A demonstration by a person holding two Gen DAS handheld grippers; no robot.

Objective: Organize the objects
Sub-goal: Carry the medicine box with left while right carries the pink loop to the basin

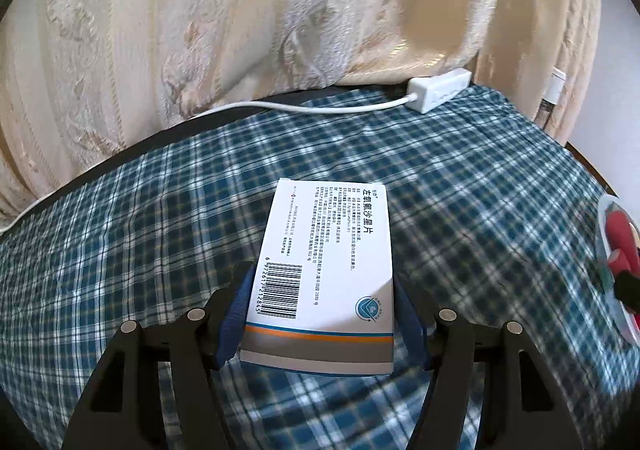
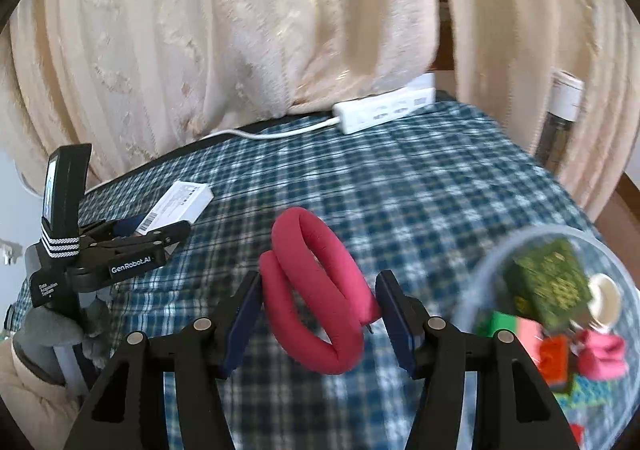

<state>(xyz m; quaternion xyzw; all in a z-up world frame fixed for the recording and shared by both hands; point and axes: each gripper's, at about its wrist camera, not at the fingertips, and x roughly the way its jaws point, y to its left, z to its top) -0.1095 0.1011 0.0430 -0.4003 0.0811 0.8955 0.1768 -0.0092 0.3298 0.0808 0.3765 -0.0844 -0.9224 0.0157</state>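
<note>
Right wrist view shows the right gripper clamped on a coiled pink foam ring, lifted above the blue plaid cloth. Just to its right sits a clear round container already holding a green patterned box, red and pink pieces and a small white cup, so some sorting looks done. At the far left of the same view the left gripper holds a white medicine box. Seen from the left wrist, the left gripper has its pads closed on that box's near end, barcode side up. A white power strip lies at the far edge against the cream curtain. I judge that the ring and the box remain to be placed, probably in the container.
</note>
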